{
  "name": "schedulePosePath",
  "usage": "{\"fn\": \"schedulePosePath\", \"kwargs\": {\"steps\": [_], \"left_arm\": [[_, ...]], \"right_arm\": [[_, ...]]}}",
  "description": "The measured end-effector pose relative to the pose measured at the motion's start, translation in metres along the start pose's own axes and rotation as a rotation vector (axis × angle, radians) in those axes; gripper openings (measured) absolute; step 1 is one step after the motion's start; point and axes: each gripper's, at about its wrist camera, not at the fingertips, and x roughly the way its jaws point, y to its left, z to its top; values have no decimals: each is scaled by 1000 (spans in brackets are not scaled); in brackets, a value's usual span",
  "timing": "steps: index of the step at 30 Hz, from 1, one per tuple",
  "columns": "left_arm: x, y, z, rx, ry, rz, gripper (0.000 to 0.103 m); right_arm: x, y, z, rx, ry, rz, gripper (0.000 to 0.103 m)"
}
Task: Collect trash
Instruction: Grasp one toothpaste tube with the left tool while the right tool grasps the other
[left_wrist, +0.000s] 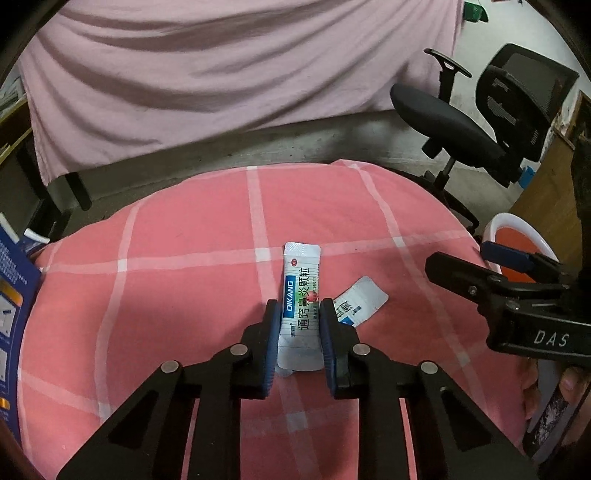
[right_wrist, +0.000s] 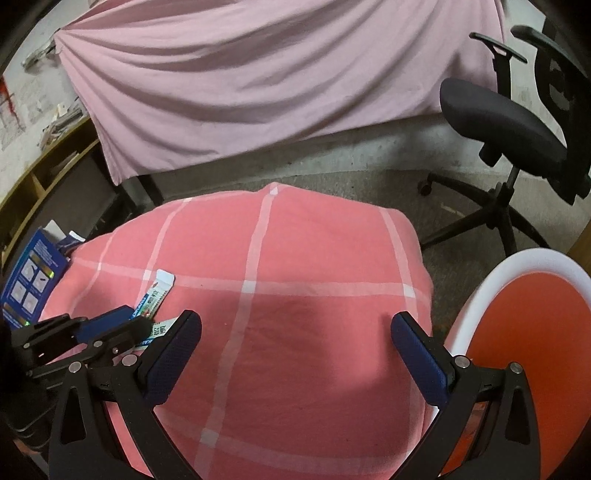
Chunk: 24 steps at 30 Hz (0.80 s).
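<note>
A white and blue medicine sachet (left_wrist: 300, 295) lies lengthwise on the pink checked cloth (left_wrist: 184, 295). My left gripper (left_wrist: 298, 314) has a blue pad against each long side of it, shut on the sachet. A smaller torn white and blue wrapper (left_wrist: 360, 301) lies just right of it. In the right wrist view the sachet (right_wrist: 157, 291) and the left gripper (right_wrist: 136, 319) appear at the left, with the wrapper (right_wrist: 159, 330) partly hidden behind the fingers. My right gripper (right_wrist: 295, 325) hovers wide open over bare cloth, nothing between its fingers. It also shows at the right edge as the right gripper (left_wrist: 458, 258).
A white-rimmed bin with an orange inside (right_wrist: 480, 295) stands at the cloth's right edge. A blue box (right_wrist: 33, 280) sits at the left edge. Beyond are a black office chair (right_wrist: 509, 122), a table draped in a pink sheet (right_wrist: 258, 81) and a wooden shelf (right_wrist: 44, 177).
</note>
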Motion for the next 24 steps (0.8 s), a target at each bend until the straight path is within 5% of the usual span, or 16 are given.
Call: {"fn": "schedulePosePath", "kwargs": {"steps": [14,24], "left_arm": [[-57,56,-45,-233,-75,133,18],[-71,81,-58,-381,-113,74,18]], "right_arm": [[10,31,-3,-97,53,109,103],[26,85,-4,-265,98,134,103]]}}
